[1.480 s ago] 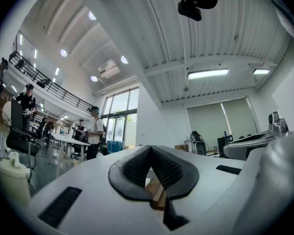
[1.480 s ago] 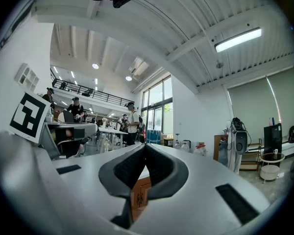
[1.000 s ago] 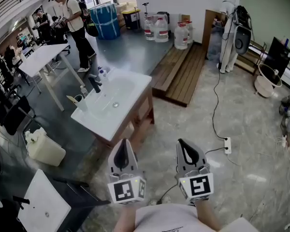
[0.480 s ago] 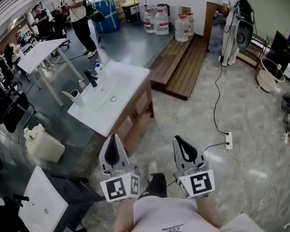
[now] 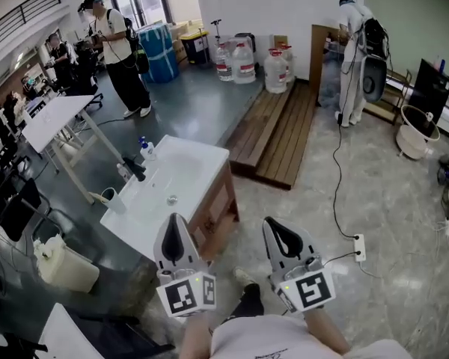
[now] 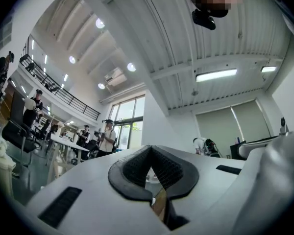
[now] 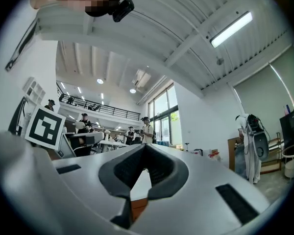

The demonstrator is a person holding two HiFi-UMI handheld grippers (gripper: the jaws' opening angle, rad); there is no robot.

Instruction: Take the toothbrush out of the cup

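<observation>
A white sink top (image 5: 185, 161) on a wooden cabinet stands ahead and to the left in the head view. On its near left corner is a pale cup (image 5: 114, 201) with a toothbrush (image 5: 99, 196) leaning out to the left. A black faucet (image 5: 133, 169) and a blue-capped bottle (image 5: 145, 150) stand behind the cup. My left gripper (image 5: 173, 224) is shut and empty, just short of the sink's near edge and to the right of the cup. My right gripper (image 5: 272, 226) is shut and empty over the floor. Both gripper views look upward at the hall: left gripper (image 6: 151, 151), right gripper (image 7: 144, 147).
A white table (image 5: 55, 118) and a white canister (image 5: 62, 263) lie to the left. A wooden platform (image 5: 278, 124), water jugs (image 5: 244, 60) and blue barrels (image 5: 160, 42) are behind the sink. A power strip (image 5: 357, 247) with a cable lies on the floor at the right. People stand at the back.
Both grippers have moved forward toward the sink, which now lies close ahead of the left gripper. Both stay shut. The person at the back left has shifted.
</observation>
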